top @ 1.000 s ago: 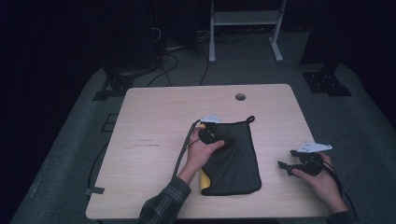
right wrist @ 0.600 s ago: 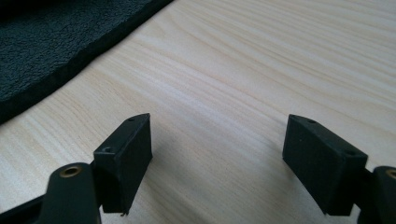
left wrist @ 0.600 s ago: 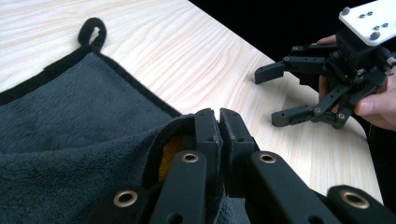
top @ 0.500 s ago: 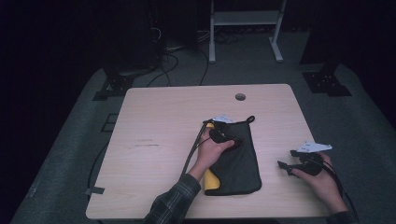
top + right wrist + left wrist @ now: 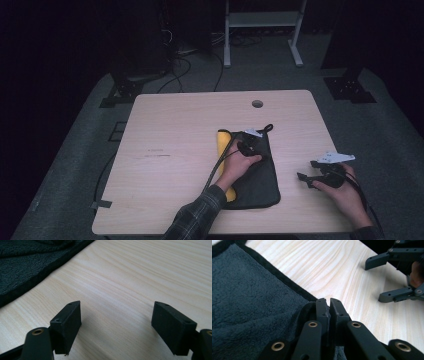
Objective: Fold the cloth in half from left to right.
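A dark grey towel [image 5: 257,182] lies on the wooden table [image 5: 175,130] over a yellow cloth [image 5: 223,142], which shows as a strip along the towel's left edge. My left gripper [image 5: 257,152] rests on the towel's upper part, shut on a pinch of its fabric near the bound edge [image 5: 287,282]. In the left gripper view the jaws of my left gripper [image 5: 328,301] stand together, with pile bunched around them. My right gripper [image 5: 306,170] sits open on bare wood to the right of the towel, nothing between its fingers [image 5: 67,315]. The right gripper [image 5: 375,281] also shows in the left gripper view.
A round cable hole [image 5: 257,104] sits near the table's far edge. The left gripper's cable [image 5: 215,172] runs back across the table toward the front. Behind the table stand a white frame [image 5: 260,20] and dark stand bases [image 5: 350,87] on grey floor.
My left hand has moved right and slightly down across the towel, pulling its fabric along and baring more yellow cloth at the left. The right gripper has stayed in place.
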The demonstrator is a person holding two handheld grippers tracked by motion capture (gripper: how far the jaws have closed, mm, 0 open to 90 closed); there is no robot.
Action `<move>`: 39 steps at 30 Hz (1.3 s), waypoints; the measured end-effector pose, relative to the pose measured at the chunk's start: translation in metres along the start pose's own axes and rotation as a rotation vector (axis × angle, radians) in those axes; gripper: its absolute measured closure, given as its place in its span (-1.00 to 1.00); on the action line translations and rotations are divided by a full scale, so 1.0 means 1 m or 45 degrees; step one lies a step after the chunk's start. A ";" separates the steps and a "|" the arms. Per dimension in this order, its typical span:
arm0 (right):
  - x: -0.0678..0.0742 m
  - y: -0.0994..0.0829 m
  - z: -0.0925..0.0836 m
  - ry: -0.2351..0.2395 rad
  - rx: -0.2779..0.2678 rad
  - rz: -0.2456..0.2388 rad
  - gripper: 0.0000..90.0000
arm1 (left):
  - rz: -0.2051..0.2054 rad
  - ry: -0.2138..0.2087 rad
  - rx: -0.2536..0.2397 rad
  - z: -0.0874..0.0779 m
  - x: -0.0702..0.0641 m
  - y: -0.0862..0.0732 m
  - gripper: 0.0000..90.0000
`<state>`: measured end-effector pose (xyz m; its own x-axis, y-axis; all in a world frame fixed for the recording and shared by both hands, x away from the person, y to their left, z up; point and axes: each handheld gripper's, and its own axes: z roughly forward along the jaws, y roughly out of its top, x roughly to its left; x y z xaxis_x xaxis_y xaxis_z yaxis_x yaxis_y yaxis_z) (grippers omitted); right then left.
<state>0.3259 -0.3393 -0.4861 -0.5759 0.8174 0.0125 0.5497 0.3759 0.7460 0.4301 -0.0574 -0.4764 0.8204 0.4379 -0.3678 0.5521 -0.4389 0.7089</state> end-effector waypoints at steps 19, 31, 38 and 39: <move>0.000 0.000 0.000 0.001 0.000 0.001 -0.50 | 0.117 0.100 -0.093 -0.085 -0.004 -0.009 0.28; 0.000 0.000 0.000 0.001 0.001 0.000 -0.50 | 0.059 0.280 -0.078 -0.121 0.012 -0.050 0.18; 0.000 0.000 0.000 0.001 0.001 0.000 -0.50 | 0.026 0.341 -0.030 -0.129 0.021 -0.070 0.10; 0.000 0.000 0.000 0.001 0.001 -0.001 -0.50 | 0.028 0.350 -0.016 -0.128 0.022 -0.072 0.09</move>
<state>0.3258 -0.3392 -0.4862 -0.5767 0.8169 0.0126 0.5498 0.3766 0.7456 0.3894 0.0844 -0.4588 0.7599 0.6256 -0.1765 0.5313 -0.4413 0.7231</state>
